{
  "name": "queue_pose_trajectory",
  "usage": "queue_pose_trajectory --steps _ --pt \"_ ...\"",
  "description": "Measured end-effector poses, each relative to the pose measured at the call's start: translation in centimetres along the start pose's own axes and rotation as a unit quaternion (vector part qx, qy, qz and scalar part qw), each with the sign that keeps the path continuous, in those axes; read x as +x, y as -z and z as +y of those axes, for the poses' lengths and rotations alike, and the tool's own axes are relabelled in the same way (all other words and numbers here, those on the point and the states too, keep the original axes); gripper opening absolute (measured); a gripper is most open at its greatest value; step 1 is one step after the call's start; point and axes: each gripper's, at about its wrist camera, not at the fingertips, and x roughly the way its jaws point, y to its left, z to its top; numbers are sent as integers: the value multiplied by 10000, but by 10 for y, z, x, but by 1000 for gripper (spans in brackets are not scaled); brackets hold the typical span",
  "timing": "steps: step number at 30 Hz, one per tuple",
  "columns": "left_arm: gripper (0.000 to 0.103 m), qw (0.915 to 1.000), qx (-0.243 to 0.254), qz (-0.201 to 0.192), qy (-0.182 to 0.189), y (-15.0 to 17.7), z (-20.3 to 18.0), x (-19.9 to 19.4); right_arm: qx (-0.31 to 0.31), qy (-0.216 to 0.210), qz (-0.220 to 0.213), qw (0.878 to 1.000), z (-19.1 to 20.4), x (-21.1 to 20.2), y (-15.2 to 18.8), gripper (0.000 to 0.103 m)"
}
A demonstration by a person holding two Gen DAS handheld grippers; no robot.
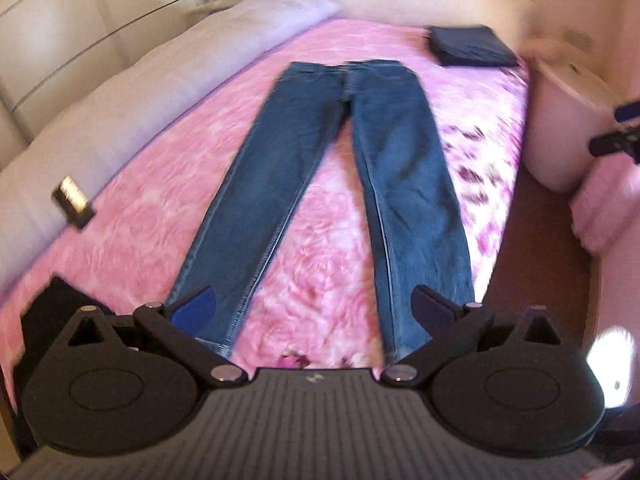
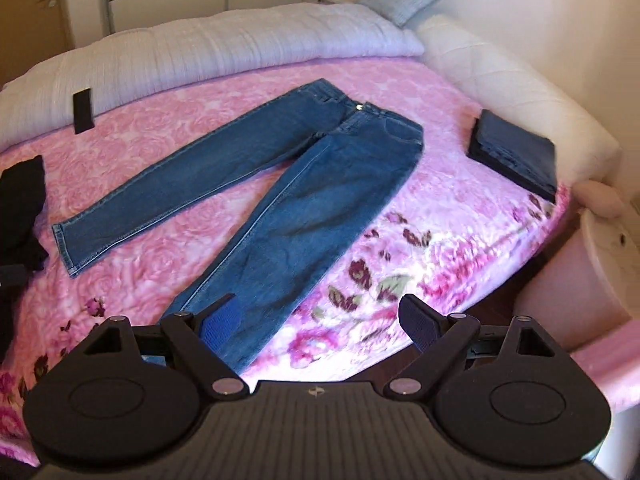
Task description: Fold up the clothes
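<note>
So the bed (image 2: 448,216) fills pretty much everything ahead of both sets of fingers, covered in a pink rose-print blanket, with a white duvet (image 2: 224,44) bunched along its far side. The jeans (image 2: 280,196) are spread flat on the blanket, blue denim, front side up with the waist button showing, legs apart in a narrow V and no fold in them yet. Their hems lie nearest the fingers and the waistband is at the far end.

The left gripper (image 1: 314,312) points down over the two hems, one leg running out past each finger; its fingers are spread wide with nothing between them. The right gripper (image 2: 320,322) hangs over the near leg close to the edge of the bed, tilted down too, fingers wide apart and empty.

Past the waistband, off toward the right-hand finger, sits a folded dark garment (image 2: 516,154). A crumpled black garment (image 2: 22,212) lies well out beyond the left-hand finger. A small black rectangle (image 2: 83,110) rests by the duvet.
</note>
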Motion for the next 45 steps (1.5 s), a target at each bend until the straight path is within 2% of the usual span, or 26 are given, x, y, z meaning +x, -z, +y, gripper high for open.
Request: queue_pose_trajectory --steps 3,7,11,15,21,31,37,42,45 --pt "102 9993 359 -88 -25 20 16 -20 284 104 10 9995 29 -13 19 88" --pt "102 9998 207 -45 17 51 47 -44 401 134 64 9991 69 -27 39 88" --pt "102 9999 85 39 -90 79 67 -58 327 112 147 9993 105 -36 49 88" --pt "102 9999 -46 67 -87 92 77 -61 352 72 144 9993 126 -43 51 88" --pt "102 10000 1 -46 47 95 74 -65 330 105 154 9993 139 -52 58 88" --pt "102 9999 40 -50 127 91 66 -61 407 168 189 9989 135 -56 65 88" --pt "102 9994 204 49 269 79 44 -41 529 266 212 9980 118 -57 71 88" --pt "102 9983 448 89 361 49 10 -8 737 400 187 9963 75 -49 78 88" --pt "102 9982 435 117 384 24 -14 20 837 503 158 9951 31 -33 74 88"
